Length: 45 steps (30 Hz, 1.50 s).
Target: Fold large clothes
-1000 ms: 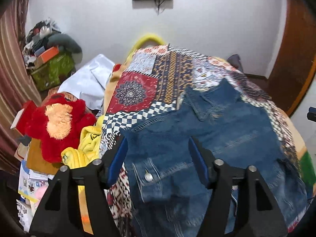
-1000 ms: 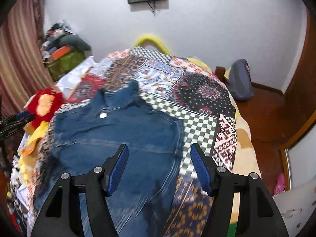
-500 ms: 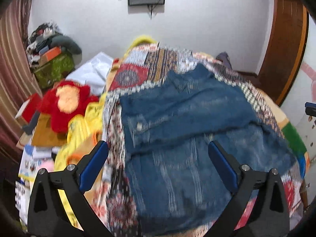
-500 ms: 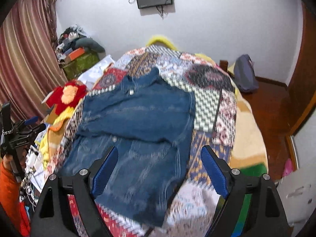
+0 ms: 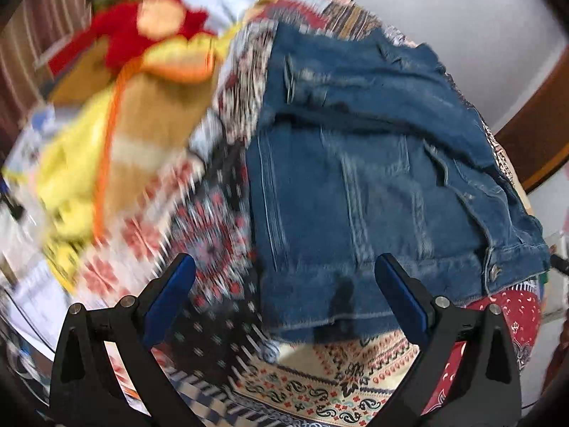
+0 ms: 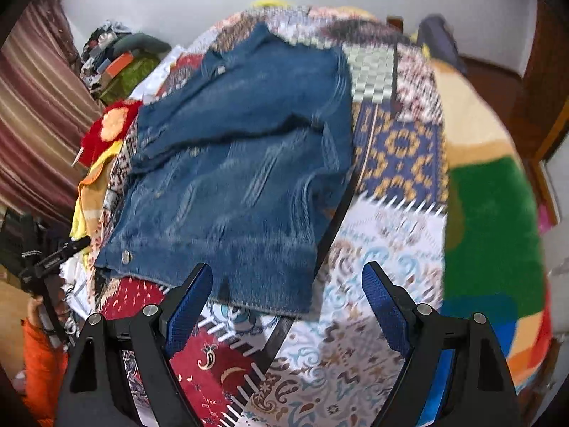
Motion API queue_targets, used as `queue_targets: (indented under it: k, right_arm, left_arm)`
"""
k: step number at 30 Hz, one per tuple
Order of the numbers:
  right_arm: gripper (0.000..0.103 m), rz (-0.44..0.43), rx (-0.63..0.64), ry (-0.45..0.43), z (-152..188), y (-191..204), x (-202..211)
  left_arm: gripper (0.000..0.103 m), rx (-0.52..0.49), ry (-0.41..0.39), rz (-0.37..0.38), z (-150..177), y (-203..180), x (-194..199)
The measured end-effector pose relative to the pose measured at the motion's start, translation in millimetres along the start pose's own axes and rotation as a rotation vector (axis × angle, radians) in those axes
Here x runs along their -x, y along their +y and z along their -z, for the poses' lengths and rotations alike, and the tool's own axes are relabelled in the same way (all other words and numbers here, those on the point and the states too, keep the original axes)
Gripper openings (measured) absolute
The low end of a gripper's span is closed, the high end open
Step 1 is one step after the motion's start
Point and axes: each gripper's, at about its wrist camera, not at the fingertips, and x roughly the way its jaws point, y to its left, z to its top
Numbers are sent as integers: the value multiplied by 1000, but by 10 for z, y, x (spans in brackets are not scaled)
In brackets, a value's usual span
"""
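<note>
Both grippers dropped closer over the jacket's (image 5: 373, 185) near hem since a second ago; left gripper (image 5: 284, 281) and right gripper (image 6: 286, 286) now spread wider, nothing pinched.

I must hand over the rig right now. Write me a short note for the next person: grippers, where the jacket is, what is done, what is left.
Left gripper: open, nothing between its jaws, above the near hem on the jacket's left side.
Right gripper: open, nothing held, above the near hem on the right side.
Denim jacket: lies on the patchwork bedspread, collar at the far end; the upper part is already folded down across the body.
Done: this first fold, both grippers let go.
Left: probably take the near hem at both corners and fold again, then smooth it.
</note>
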Motion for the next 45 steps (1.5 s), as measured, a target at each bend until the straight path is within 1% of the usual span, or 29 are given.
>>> queue_targets:
  k: [3, 5, 7, 9, 12, 14, 15, 16, 17, 18, 19, 20, 21, 22, 23, 24, 25, 27, 30, 32, 33, 35, 37, 40, 42, 45]
  right_arm:
    - [85, -17, -26, 15, 39, -21, -136]
    - [85, -33, -46, 25, 41, -44, -206]
    - [85, -54, -60, 23, 36, -47, -270]
    - [85, -59, -58, 10, 17, -37, -279]
    - [83, -112, -69, 1, 4, -16, -299]
    - [82, -121, -68, 2, -6, 6, -328]
    - [76, -124, -60, 1, -22, 25, -331]
    - [69, -137, -48, 6, -44, 48, -335]
    - [67, -145, -44, 12, -63, 59, -339]
    - [64, -144, -43, 13, -77, 62, -336]
    - [57, -146, -42, 10, -91, 66, -329]
    - [53, -150, -43, 4, -108, 62, -322]
    - [44, -152, -48, 1, -120, 48, -315]
    - [34, -152, -61, -8, -143, 14, -296]
    - [33, -169, -70, -8, -159, -11, -290]
    - [31, -195, -82, -3, -179, -35, -287]
    - [28, -205, -82, -3, -184, -44, -281]
    - [25, -225, -75, -12, -219, -43, -255]
    - [16, -218, -36, -58, -330, 26, -144]
    - [15, -211, -5, -110, -422, 88, -54]
    - [14, -208, 11, -130, -472, 126, -12]
    - [13, -203, 40, -159, -626, 214, 53]
    - [13, -195, 61, -192, -788, 285, 109]
    - [12, -179, 77, -238, -1032, 339, 168]
    - [12, -160, 84, -274, -1269, 359, 192]
    - [12, -137, 79, -320, -1593, 321, 185]
  left_arm:
    - [102, 88, 64, 65, 154, 92, -200]
    - [102, 141, 79, 105, 231, 131, -298]
    - [101, 169, 85, 146, 274, 138, -366]
    - [95, 202, 88, 187, 293, 145, -417]
    - [80, 232, 87, 242, 277, 122, -438]
    - [74, 219, 83, 240, 257, 88, -420]
    - [72, 185, 72, 224, 250, 44, -388]
    - [67, 148, 60, 203, 241, 0, -360]
    - [60, 114, 47, 182, 229, -44, -342]
    - [56, 67, 29, 151, 216, -103, -300]
    - [50, 40, 19, 134, 204, -137, -279]
    - [43, 18, 9, 121, 191, -168, -255]
    - [38, 0, -5, 108, 172, -195, -224]
    - [27, -11, -15, 95, 146, -204, -208]
    - [22, -21, -19, 87, 120, -213, -197]
    - [21, -26, -24, 88, 83, -211, -175]
    - [16, -26, -36, 89, 48, -193, -138]
    - [15, -19, -63, 95, -55, -202, -76]
    - [14, -27, -112, 127, -240, -256, 29]
    - [13, -61, -131, 156, -362, -331, 76]
    - [13, -96, -148, 151, -451, -396, 114]
    - [13, -140, -177, 144, -597, -498, 157]
    - [12, -162, -210, 149, -785, -593, 234]
    - [12, -160, -257, 178, -1090, -655, 327]
    - [12, -154, -285, 200, -1337, -692, 376]
    - [12, -180, -318, 193, -1646, -791, 390]
